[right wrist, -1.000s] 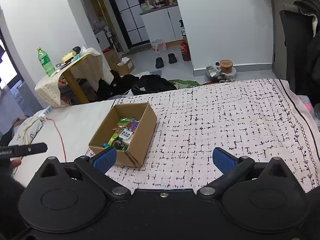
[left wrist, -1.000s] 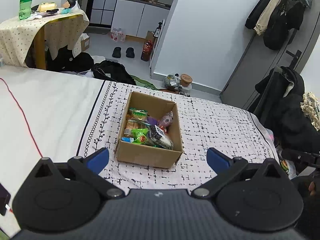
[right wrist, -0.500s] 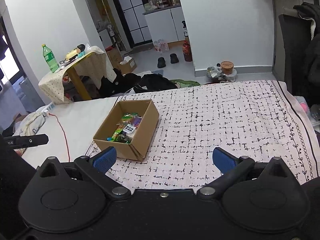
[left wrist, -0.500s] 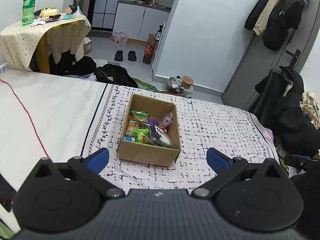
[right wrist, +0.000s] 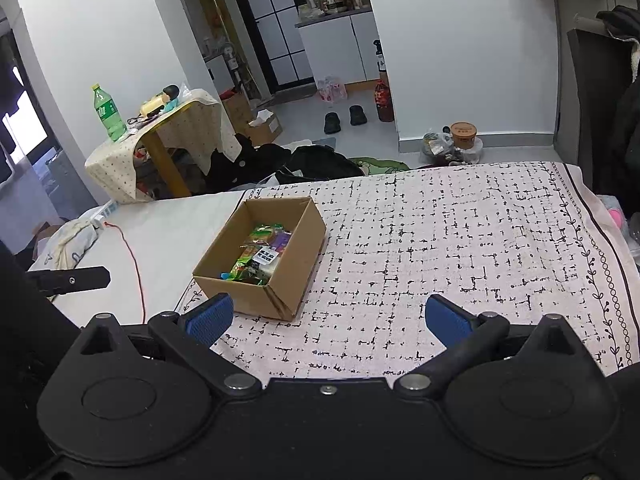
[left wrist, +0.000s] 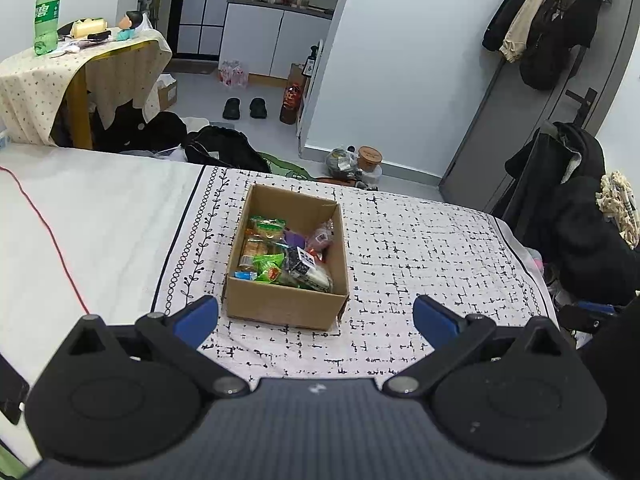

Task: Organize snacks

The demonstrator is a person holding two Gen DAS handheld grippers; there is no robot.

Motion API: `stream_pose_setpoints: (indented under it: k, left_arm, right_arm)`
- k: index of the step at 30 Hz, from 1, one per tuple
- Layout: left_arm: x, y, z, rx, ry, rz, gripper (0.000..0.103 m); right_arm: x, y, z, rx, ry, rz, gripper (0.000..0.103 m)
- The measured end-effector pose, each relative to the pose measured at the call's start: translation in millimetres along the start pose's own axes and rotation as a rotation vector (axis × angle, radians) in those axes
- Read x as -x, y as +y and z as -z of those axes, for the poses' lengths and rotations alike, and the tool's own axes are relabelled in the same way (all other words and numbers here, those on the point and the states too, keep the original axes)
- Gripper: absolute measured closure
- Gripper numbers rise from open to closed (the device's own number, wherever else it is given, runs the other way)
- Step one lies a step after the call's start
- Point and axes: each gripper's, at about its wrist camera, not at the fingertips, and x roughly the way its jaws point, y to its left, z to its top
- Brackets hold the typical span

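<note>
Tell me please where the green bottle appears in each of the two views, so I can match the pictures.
Left wrist view: the green bottle stands at the top left corner, on the cloth-covered side table.
Right wrist view: the green bottle stands at the left, above the middle height, on the same table.
Shared landmark: the cardboard box of snacks on the patterned cover, in the right view.

Both looking forward and down along spread blue fingers, well back from the cardboard box (left wrist: 286, 256) (shared by both views). Left view: box dead ahead between fingertips. Right view: box (right wrist: 262, 256) ahead-left, beyond the left fingertip.
</note>
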Motion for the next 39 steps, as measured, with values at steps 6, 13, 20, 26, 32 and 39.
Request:
stream_pose_setpoints:
  k: [6, 13, 20, 26, 32, 39]
  left_arm:
    - [-2.0, -2.3, 0.6, -0.002, -0.006, -0.003, 0.000]
    - [-1.2, -2.8, 0.6, -0.003, -0.003, -0.016, 0.000]
    - [-0.8, -2.0, 0.4, 0.001, -0.008, -0.022, 0.000]
    - [-0.8, -0.2, 0.2, 0.006, -0.007, -0.020, 0.000]
    - [-0.7, -1.1, 0.5, 0.000, -0.008, -0.023, 0.000]
    - [-1.0, -1.1, 0.7, 0.006, -0.007, -0.035, 0.000]
  right_arm:
    - [-1.3, 1.0, -0.1, 0.002, 0.003, -0.005, 0.000]
    - [-3.4, 1.8, -1.1, -0.002, 0.007, 0.000, 0.000]
    - [-4.4, 2.1, -3.0, 0.006, 0.006, 0.009, 0.000]
    - [-3.2, 3.0, -4.2, 0.007, 0.002, 0.008, 0.000]
    - [-3.7, 3.9, -4.5, 0.010, 0.003, 0.005, 0.000]
    - [-4.6, 4.3, -3.4, 0.008, 0.000, -0.007, 0.000]
